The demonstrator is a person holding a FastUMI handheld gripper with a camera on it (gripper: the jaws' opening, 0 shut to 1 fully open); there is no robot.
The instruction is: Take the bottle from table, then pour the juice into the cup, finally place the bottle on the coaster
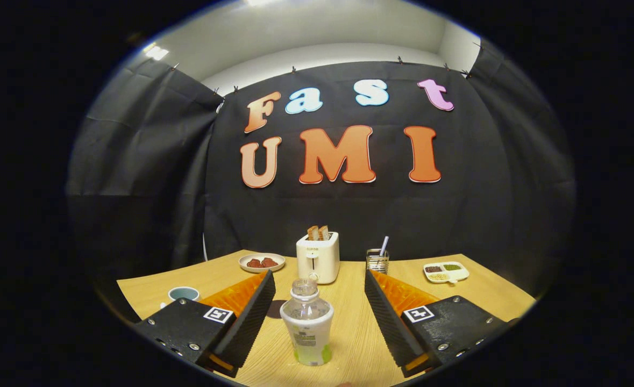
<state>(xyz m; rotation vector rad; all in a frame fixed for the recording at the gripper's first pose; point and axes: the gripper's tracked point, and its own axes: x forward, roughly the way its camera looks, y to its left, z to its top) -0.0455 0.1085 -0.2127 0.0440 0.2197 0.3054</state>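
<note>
We take the bottle (307,322) as our landmark: it stands upright on the wooden table (472,295), its cap off or clear so far as we can tell, and a little greenish juice sits at its base under a pale label. Our gripper (317,306) is spread wide, one finger on each side of the bottle and neither touching it, so nothing is held yet; we judge this to be the approach before the grasp, with the gap kept generous so the fingers can slide past the bottle's body without knocking it over. Left of the bottle and beyond the left finger sits the cup (183,293), partly cut off by that finger, so we cannot see how full it is. Just left of the bottle, tucked against the finger's inner face, a dark round patch (276,308) lies flat on the table; we take it for the coaster, though most of it is covered and we cannot be sure. Straight behind the bottle stands a white toaster (318,257) with two slices of bread up, and behind and left of it a plate (262,262) with dark red pieces we cannot identify. Behind and right of the bottle are a glass with a straw (377,260) and, farther right, a divided dish (446,272) of small grains.
</note>
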